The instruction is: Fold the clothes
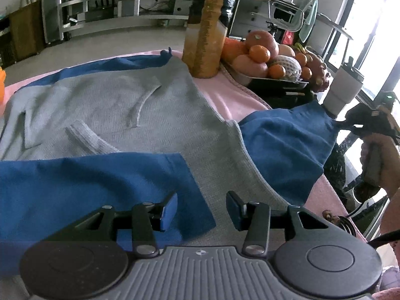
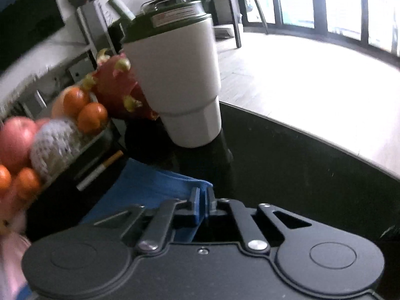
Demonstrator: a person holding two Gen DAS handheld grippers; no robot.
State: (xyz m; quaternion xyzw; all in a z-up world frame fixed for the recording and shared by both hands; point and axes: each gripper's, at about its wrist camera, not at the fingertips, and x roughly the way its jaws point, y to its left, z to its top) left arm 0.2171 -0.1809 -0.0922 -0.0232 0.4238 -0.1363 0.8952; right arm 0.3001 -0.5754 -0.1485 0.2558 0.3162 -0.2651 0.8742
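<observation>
- Left gripper point(image 1: 201, 208): jaws parted, nothing between the pads; hovers over the near hem of the garment, its left pad above blue fabric, its right pad above grey.
- Garment point(image 1: 140, 115): grey knit body with blue sleeves, spread flat ahead of the left gripper on a pink cloth point(image 1: 225, 95).
- Blue sleeve, left point(image 1: 87, 182): folded across the grey body, directly ahead of and under the left gripper.
- Blue sleeve, right point(image 1: 287, 145): stretched out to the right of the left gripper, its tip drawn to a point.
- Right gripper point(image 2: 202, 197): clenched on the tip of that blue sleeve point(image 2: 150, 187), fabric pinched between its pads; seen far right in the left wrist view point(image 1: 350, 125), held by a hand point(image 1: 382, 160).
- White tumbler point(image 2: 180, 80): dark lid, upright on the black tabletop point(image 2: 287, 162), just ahead of the right gripper.
- Fruit tray point(image 1: 275, 80): oranges, apples, a dragon fruit point(image 2: 117, 87); ahead and left of the right gripper.
- Cigarette point(image 2: 100, 172): lies beside the tray, left of the pinched sleeve.
</observation>
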